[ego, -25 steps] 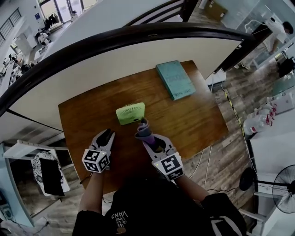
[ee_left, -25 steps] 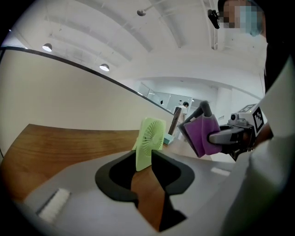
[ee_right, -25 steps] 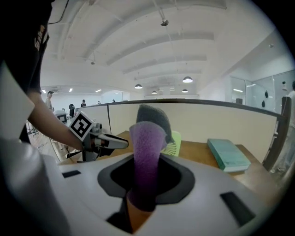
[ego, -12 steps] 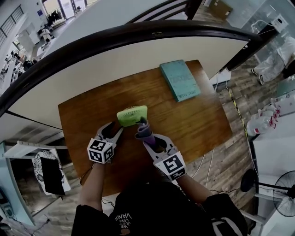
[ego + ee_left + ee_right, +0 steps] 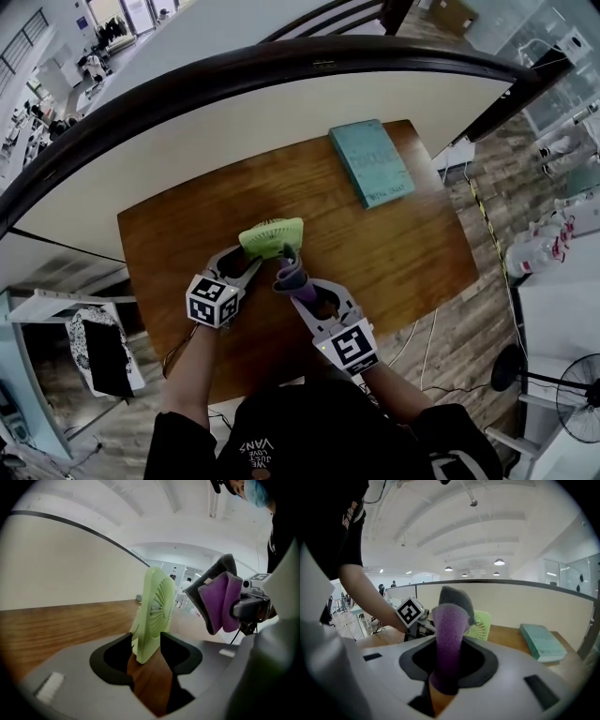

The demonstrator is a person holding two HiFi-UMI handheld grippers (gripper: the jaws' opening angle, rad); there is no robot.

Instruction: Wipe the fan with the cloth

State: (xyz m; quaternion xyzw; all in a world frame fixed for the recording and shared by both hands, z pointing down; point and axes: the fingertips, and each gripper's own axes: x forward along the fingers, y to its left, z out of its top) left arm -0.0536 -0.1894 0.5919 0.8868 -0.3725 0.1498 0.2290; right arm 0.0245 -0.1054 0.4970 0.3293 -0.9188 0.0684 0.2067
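A small light-green fan (image 5: 272, 237) stands upright on the wooden table (image 5: 403, 253). My left gripper (image 5: 241, 262) is open, and its jaws straddle the fan's lower edge (image 5: 149, 644) with a thin gap on each side. My right gripper (image 5: 292, 281) is shut on a folded purple and grey cloth (image 5: 292, 265), held just right of the fan. In the left gripper view the cloth (image 5: 219, 601) hangs beside the fan's grille. In the right gripper view the cloth (image 5: 449, 630) stands up between the jaws, with the fan (image 5: 482, 625) partly hidden behind it.
A teal book (image 5: 371, 161) lies at the table's far right corner. A curved white partition with a dark rail (image 5: 281, 70) borders the table's far side. The table's front edge is close to the person's body.
My left gripper has moved forward and right to the fan and its jaws have spread wide around it. The right gripper with the cloth has barely moved.
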